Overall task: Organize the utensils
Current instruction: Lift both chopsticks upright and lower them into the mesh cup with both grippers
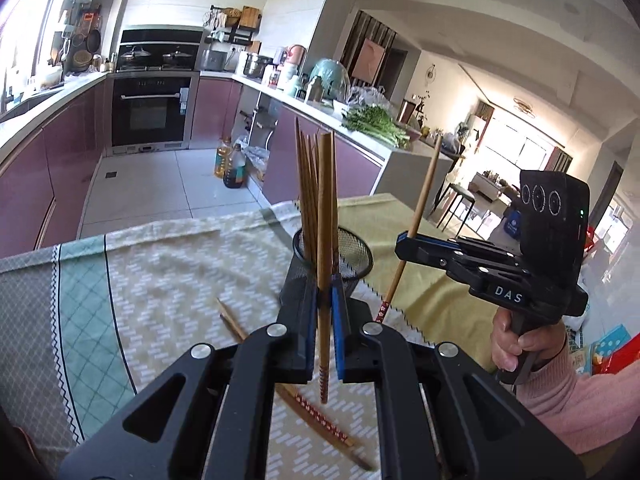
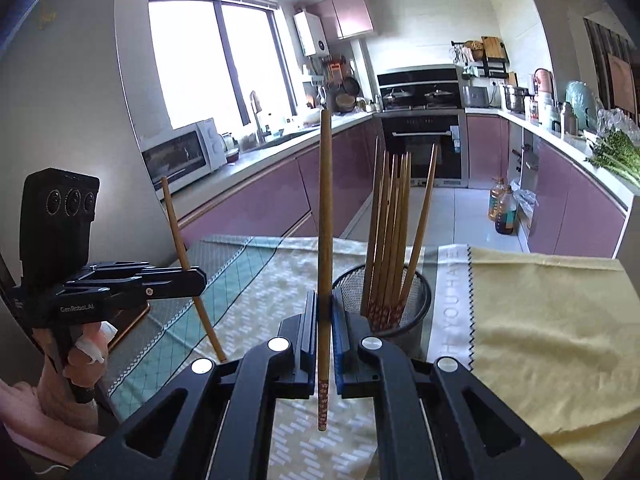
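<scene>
A black mesh cup stands on the table and holds several wooden chopsticks upright. My left gripper is shut on one chopstick, held upright just in front of the cup. It also shows in the right wrist view at the left with its chopstick. My right gripper is shut on another chopstick, upright, left of the cup. It shows in the left wrist view with its chopstick. Two chopsticks lie on the cloth.
A patterned green and white cloth and a yellow cloth cover the table. Beyond the table edge are purple kitchen cabinets, an oven and oil bottles on the floor.
</scene>
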